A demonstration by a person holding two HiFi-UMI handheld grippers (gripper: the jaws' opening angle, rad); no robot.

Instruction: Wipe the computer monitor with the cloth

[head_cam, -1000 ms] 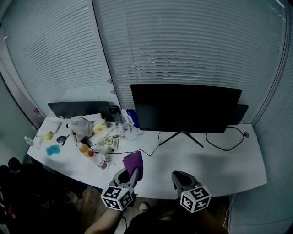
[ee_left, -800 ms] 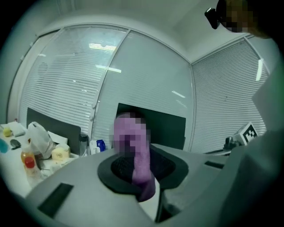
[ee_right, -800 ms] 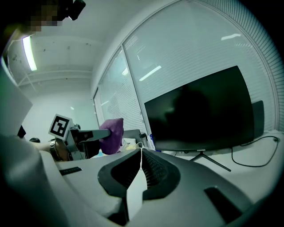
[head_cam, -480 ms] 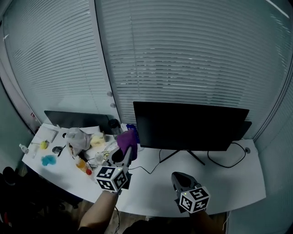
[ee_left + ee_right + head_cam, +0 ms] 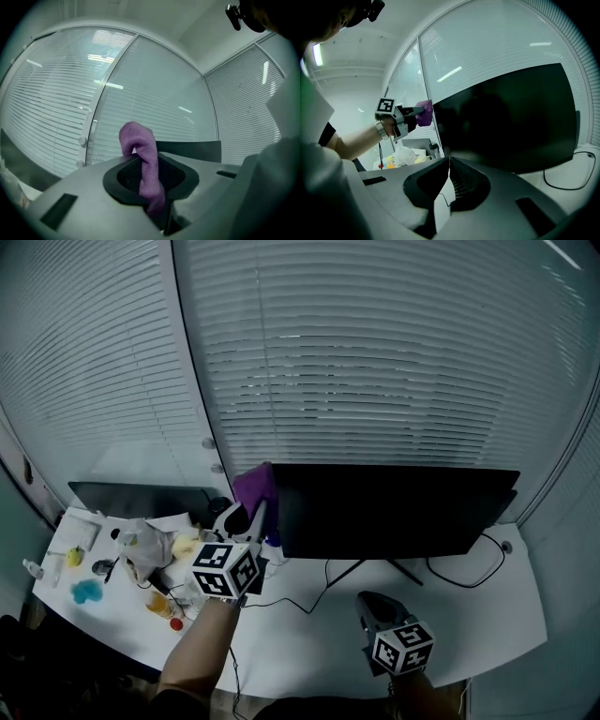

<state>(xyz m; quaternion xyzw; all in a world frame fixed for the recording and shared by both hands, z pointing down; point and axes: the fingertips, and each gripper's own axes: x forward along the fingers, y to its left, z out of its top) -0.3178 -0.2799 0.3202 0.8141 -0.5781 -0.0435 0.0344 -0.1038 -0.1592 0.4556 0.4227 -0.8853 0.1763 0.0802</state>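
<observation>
Two gripper views show left gripper (image 5: 146,161) jaws pinching cloth (image 5: 137,138), right gripper (image 5: 448,161) jaws together.

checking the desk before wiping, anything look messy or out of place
Yes: the left end of the desk is cluttered with a crumpled plastic bag, an orange bottle seemingly on its side, and a blue item. The monitor itself stands upright.
</observation>
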